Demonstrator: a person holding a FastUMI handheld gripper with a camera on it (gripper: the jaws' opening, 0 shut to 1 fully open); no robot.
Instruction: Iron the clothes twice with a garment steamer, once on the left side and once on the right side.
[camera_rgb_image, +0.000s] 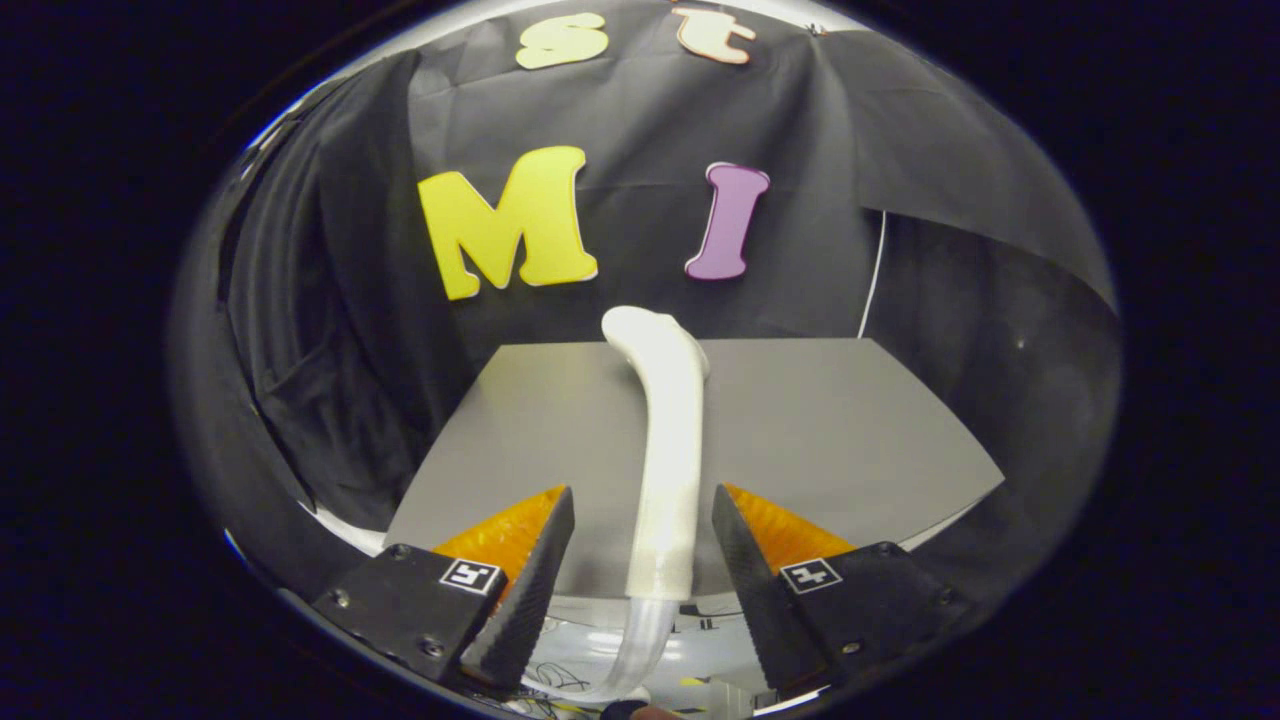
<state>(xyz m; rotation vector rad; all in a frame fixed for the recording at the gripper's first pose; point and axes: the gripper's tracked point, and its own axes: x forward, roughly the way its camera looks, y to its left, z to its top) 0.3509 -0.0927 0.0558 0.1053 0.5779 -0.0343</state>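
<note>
While the steamer handle (668, 450) stands upright between the fingers, the gripper (640, 560) is released, with gaps on both sides. Best practice: centre it, close squarely on the lower shaft above the hose (640, 650), then lift. Grey worktop (850, 430) lies beyond.

The gripper (642, 540) had two wedge-shaped fingers (530, 580) set apart, each with a ribbed inner face. Behind each finger sat a dark boxy mount (410, 610) held by small screws and carrying a square black-and-white marker tag (470, 576).
</note>
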